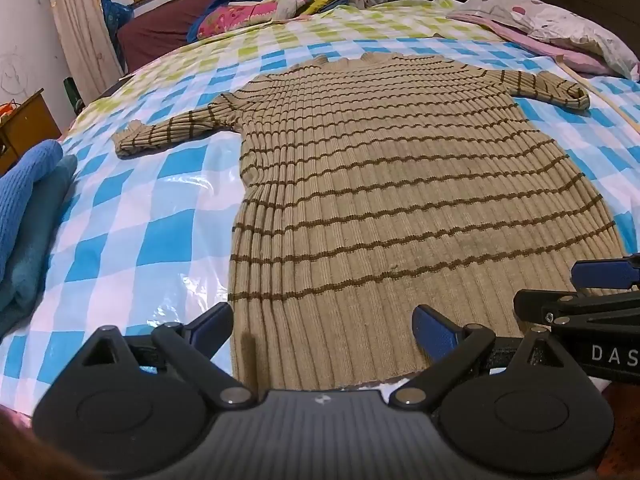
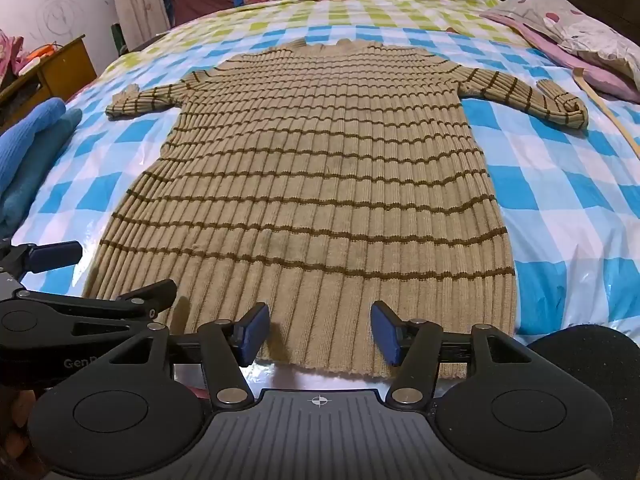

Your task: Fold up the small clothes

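I find the striped sweater (image 2: 320, 184) flat on the checked sheet (image 2: 560, 208), sleeves out. Left gripper (image 1: 324, 330) and right gripper (image 2: 320, 334) hover at its hem, jaws apart, empty. Advice: pinch both hem corners evenly before lifting.

Your two wrist views look steeply down from the bed's near edge, sharing the tan brown-striped ribbed knit sweater (image 1: 400, 184) (image 2: 320, 184).
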Motion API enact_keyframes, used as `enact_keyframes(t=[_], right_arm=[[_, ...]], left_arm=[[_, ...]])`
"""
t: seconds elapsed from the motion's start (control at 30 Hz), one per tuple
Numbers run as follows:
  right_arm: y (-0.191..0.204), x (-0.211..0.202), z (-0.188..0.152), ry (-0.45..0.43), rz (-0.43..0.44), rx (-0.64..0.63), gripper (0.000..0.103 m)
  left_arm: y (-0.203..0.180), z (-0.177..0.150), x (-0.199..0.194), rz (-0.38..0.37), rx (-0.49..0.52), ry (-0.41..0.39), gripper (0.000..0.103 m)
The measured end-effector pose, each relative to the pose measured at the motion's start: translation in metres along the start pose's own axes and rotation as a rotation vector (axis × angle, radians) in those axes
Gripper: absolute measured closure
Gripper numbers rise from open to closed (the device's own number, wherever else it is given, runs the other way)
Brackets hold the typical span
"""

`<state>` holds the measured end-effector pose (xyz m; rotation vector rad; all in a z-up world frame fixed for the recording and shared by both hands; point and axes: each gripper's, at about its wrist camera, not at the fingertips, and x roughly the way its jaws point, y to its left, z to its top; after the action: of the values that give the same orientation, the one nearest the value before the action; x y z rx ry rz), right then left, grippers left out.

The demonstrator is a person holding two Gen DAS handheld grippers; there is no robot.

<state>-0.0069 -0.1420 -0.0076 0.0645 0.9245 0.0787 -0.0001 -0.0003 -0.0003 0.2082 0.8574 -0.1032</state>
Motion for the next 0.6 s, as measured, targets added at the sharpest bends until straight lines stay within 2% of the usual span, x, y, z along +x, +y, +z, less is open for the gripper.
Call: enact_keyframes(t=[0.6], right_arm=[[-0.009,0.005,0.010,-0.023,-0.020,0.020,0.045]], left_arm=[[0.002,0.007,0.011,-0.026,-0.026,0.020,0.002]])
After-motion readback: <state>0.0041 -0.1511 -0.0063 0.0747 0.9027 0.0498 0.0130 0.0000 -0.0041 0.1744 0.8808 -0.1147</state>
